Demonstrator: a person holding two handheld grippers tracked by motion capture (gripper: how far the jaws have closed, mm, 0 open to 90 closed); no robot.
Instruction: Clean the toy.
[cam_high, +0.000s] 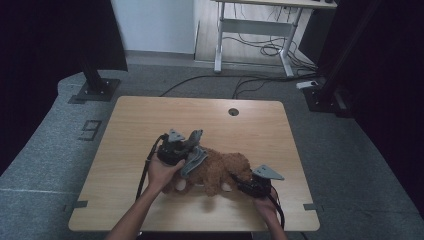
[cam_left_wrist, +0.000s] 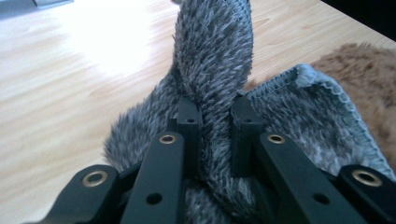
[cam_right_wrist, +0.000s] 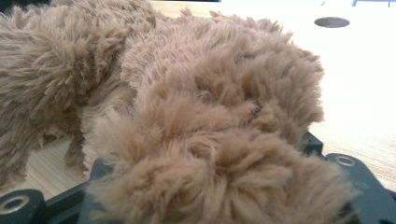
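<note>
— Left gripper (cam_left_wrist: 212, 116)?
— Clamped on a fold of the grey fuzzy cloth (cam_left_wrist: 215, 60), jaws pressed tight with the nap bunched between them. Seen from above, held over the left end of the brown plush toy (cam_high: 225, 170), the cloth (cam_high: 194, 159) draped against the toy's side.

— And the cloth's edge?
— Stitched hem visible in the left gripper view, lying right beside brown fur (cam_left_wrist: 359, 74).

— Right gripper (cam_high: 246, 184)?
— Closed partway on the toy's right end — a thick tuft of brown fur (cam_right_wrist: 219, 177) bulging between the black jaws, pads hidden under the pile. Pinching the plush, by the look of the squeezed fur.

— Where on the table (cam_high: 150, 115)?
— Toy lying on its side near the front half, roughly centred, between both hands. Pale paw pads facing the near edge. Round cable hole (cam_high: 233, 111) well apart, toward the far edge.

— Floor beyond?
— Grey carpet, black cables (cam_high: 250, 80) running toward a desk frame (cam_high: 255, 30).
</note>
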